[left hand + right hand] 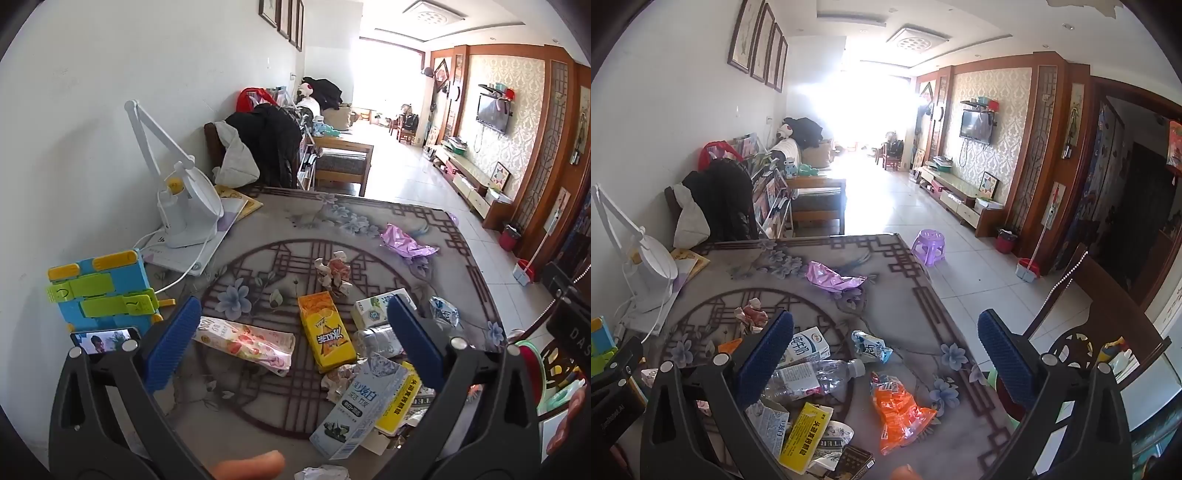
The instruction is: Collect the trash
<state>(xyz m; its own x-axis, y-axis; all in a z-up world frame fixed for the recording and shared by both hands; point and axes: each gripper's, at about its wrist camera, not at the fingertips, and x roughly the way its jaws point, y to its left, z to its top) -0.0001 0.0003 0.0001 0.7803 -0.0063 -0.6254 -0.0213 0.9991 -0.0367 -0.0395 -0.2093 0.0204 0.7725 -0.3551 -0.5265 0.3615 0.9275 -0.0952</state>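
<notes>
Landmark: the yellow-orange rectangular juice carton (pixel 327 330) lying flat near the middle of the grey flower-patterned tablecloth (pixel 369 218).
Trash beside the carton: a flattened pink-and-white printed wrapper (pixel 245 343) just to its left; a crumpled red-and-white paper ball (pixel 334 275) just beyond it; a white-and-blue tall milk carton (pixel 356 410) on its near side, lying over a yellow card box (pixel 400 400).
Trash farther from the carton: a crushed clear plastic bottle (pixel 812 380) to its right, an orange crinkled snack bag (pixel 899 410) farther right, and a lilac foil wrapper (pixel 404 243) well beyond it toward the far table edge.
Risk, wrong pick: judged likely if the left jaws close where they point now, since the carton, the wrapper and the crumpled paper all lie in the gap.
Risk, knock-off: the orange bag sits near the table's right edge; a sideways nudge could push it off.
Risk, bystanders: a white folding desk lamp (pixel 184 206) and its cord lie well left of the carton; a wide sweep could snag them.
Left gripper (pixel 295 339): jaws spread fully, holding nothing, above the trash without touching it.
Right gripper (pixel 886 358): jaws spread fully, empty, poised over the bottle and orange bag.
</notes>
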